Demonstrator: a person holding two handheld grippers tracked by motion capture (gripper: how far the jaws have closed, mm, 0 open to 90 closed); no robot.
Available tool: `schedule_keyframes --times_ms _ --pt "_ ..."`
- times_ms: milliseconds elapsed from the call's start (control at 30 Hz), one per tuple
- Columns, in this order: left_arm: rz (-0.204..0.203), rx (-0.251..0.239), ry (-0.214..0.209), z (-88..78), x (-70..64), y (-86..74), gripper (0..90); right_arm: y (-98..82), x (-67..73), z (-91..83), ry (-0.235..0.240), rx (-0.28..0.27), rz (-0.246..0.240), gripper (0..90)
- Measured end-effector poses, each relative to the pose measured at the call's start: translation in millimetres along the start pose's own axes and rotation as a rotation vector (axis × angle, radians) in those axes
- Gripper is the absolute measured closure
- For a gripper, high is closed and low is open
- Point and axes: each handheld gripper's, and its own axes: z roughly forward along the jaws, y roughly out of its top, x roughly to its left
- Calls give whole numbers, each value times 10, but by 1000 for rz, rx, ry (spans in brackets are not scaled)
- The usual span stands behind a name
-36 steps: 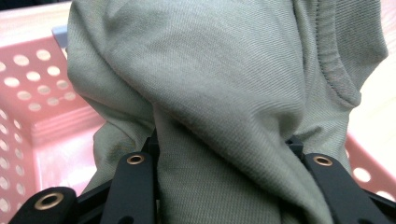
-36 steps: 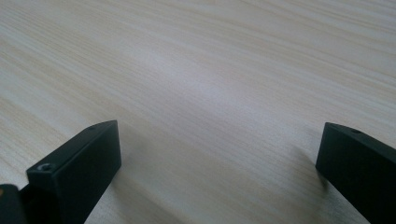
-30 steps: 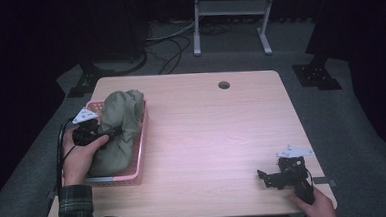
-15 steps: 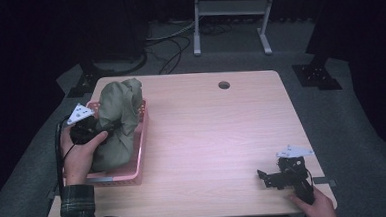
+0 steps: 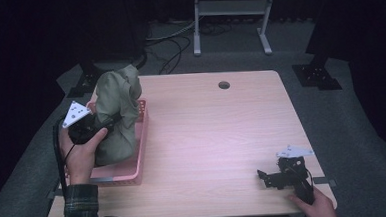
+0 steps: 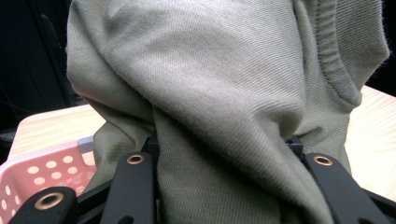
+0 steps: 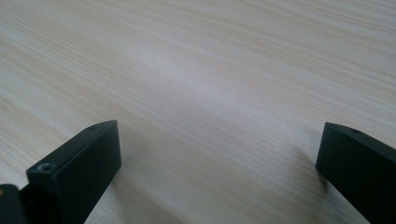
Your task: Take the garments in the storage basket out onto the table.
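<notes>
An olive-green garment (image 5: 117,110) rises in a bunched column out of a pink perforated basket (image 5: 133,161) at the table's left side. My left gripper (image 5: 110,124) is shut on the cloth at mid-height and holds it up. In the left gripper view the green garment (image 6: 224,93) is pinched between the two black jaws, with the pink basket (image 6: 42,168) at lower left. My right gripper (image 5: 265,177) rests low on the table near the front right corner. Its jaws stand wide apart over bare wood in the right gripper view (image 7: 217,154), holding nothing.
The wooden table (image 5: 217,132) has a round cable hole (image 5: 224,85) near its far edge. Beyond it stand a white metal frame (image 5: 231,16), black stand bases and cables on the grey floor.
My left gripper has lifted the garment higher out of the basket and drawn it toward the far left. The right gripper has stayed where it was.
</notes>
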Motion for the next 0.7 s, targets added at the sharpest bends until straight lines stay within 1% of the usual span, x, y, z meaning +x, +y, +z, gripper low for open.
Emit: schedule_keyframes --times_ms 300,467,600,700 --pt "2 0 -19 14 -66 34 552 0 0 0 0 0 0 0" --pt "7 1 -39 30 -137 81 552 0 0 1 0 -1 0 0" --pt "13 -4 -45 31 -191 119 552 0 0 0 0 -1 0 0" --pt "9 -14 -52 27 -240 150 552 -1 -1 1 0 -1 -1 0"
